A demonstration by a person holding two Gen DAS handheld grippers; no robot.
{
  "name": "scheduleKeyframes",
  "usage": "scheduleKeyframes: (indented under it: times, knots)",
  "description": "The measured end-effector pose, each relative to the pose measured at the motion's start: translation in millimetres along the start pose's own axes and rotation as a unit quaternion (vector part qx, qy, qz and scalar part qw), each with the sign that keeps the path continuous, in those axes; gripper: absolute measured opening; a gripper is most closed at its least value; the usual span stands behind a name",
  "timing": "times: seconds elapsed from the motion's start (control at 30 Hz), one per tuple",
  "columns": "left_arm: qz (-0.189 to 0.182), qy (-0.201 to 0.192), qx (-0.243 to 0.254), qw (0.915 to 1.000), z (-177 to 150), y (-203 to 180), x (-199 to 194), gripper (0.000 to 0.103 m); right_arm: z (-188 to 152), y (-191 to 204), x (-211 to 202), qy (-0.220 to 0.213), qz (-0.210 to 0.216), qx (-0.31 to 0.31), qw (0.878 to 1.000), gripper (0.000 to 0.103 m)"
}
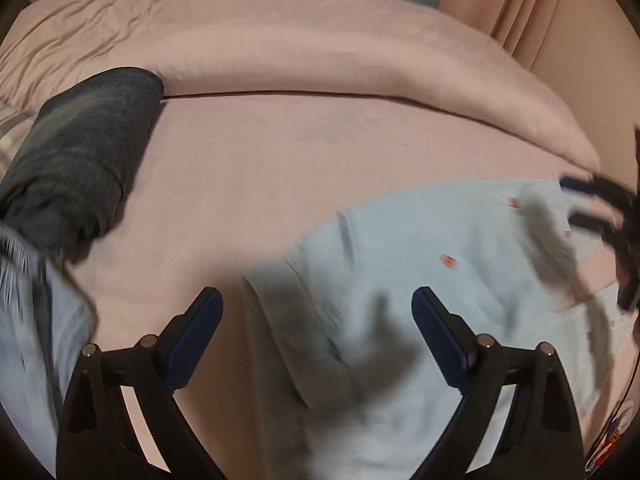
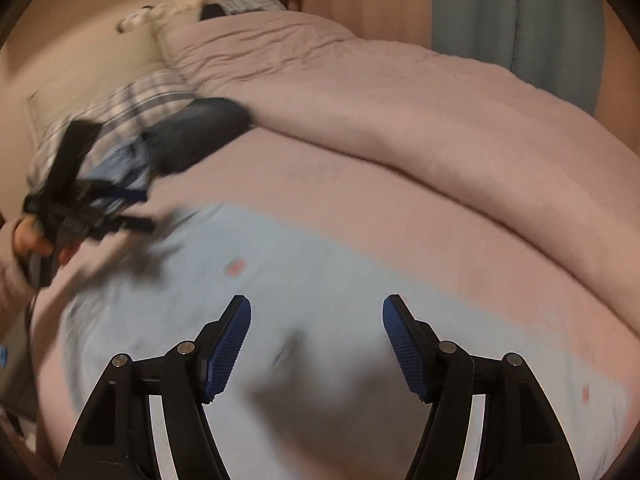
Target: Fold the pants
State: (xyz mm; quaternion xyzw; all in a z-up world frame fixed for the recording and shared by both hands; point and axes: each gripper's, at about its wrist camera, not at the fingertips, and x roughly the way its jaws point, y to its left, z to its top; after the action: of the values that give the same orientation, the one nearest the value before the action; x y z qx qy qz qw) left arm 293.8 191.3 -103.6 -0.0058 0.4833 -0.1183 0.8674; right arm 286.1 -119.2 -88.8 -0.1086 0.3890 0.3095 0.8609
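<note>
Pale-blue pants (image 2: 340,264) lying spread on the pink bed (image 1: 280,168), folding barely begun.
Left gripper (image 1: 316,312) and right gripper (image 2: 316,328) are hovering over them, fingers spread, gripping nothing.

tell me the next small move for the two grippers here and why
Probably lower both onto the light blue pants and pinch an edge. The left gripper and right gripper are both open and empty above the fabric, which lies spread on the pink bed, not yet folded.

One pale blue pants (image 1: 400,280), one dark folded garment (image 1: 80,160), two tongs: left tongs (image 1: 316,320), right tongs (image 2: 316,340)
</note>
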Motion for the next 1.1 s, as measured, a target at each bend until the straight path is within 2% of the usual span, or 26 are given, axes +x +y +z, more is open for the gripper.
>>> scheduleKeyframes:
  times: [0.1,0.2,0.27,0.33,0.4,0.43,0.47,0.5,0.6,0.7,0.77,0.83,0.9,0.93,0.97,1.0,1.03,1.07,1.1]
  knots:
    - [-0.028,0.021,0.01,0.9993,14,11,20,0.095,26,-8,44,0.032,0.007,-0.008,0.999,0.069]
    - [-0.039,0.051,0.031,0.9975,19,12,41,0.09,21,-7,66,0.075,0.029,-0.014,0.997,0.069]
    - [-0.048,0.073,0.047,0.9951,15,10,51,0.08,18,-13,76,0.102,0.039,-0.016,0.994,0.069]
    - [-0.048,0.087,0.062,0.9931,13,7,58,0.078,19,-15,84,0.124,0.052,-0.011,0.991,0.068]
    - [-0.041,0.094,0.081,0.9913,10,2,59,0.072,15,-9,86,0.138,0.053,-0.025,0.989,0.055]
    - [-0.048,0.093,0.087,0.9907,9,-1,57,0.062,16,-5,88,0.145,0.044,-0.041,0.988,0.038]
    - [-0.06,0.093,0.084,0.9903,9,-1,55,0.045,14,0,85,0.146,0.029,-0.06,0.987,0.03]
    - [-0.075,0.094,0.077,0.9898,9,-2,53,0.039,12,2,80,0.145,0.022,-0.068,0.987,0.017]
    - [-0.057,0.073,0.088,0.9918,5,-10,44,0.036,12,9,62,0.125,-0.007,-0.092,0.988,0.011]
    - [-0.055,0.057,0.075,0.994,9,-6,43,0.037,19,11,55,0.107,-0.039,-0.099,0.989,0.01]
    - [-0.064,0.065,0.038,0.9952,8,8,54,0.054,19,3,66,0.116,-0.046,-0.081,0.989,0.009]
    - [-0.069,0.063,0.013,0.9955,8,11,53,0.055,10,-3,79,0.133,-0.059,-0.078,0.986,0.01]
    - [-0.041,0.05,0.032,0.9974,11,6,42,0.064,11,-1,79,0.126,-0.068,-0.085,0.986,0.011]
    - [-0.013,0.033,0.049,0.9981,13,2,34,0.065,14,-3,76,0.124,-0.063,-0.08,0.987,0.014]
    - [0.009,0.017,0.062,0.9979,18,4,29,0.072,18,-8,69,0.116,-0.049,-0.072,0.989,0.021]
    - [0.01,0.009,0.063,0.9979,20,3,27,0.077,21,-13,62,0.107,-0.036,-0.064,0.992,0.026]
    - [-0.001,0.007,0.058,0.9983,24,5,26,0.086,24,-18,58,0.101,-0.03,-0.056,0.993,0.041]
    - [-0.016,0.009,0.051,0.9985,28,9,28,0.088,27,-24,56,0.097,-0.033,-0.046,0.994,0.057]
    - [-0.025,0.014,0.049,0.9984,30,10,29,0.087,28,-29,56,0.097,-0.035,-0.039,0.994,0.061]
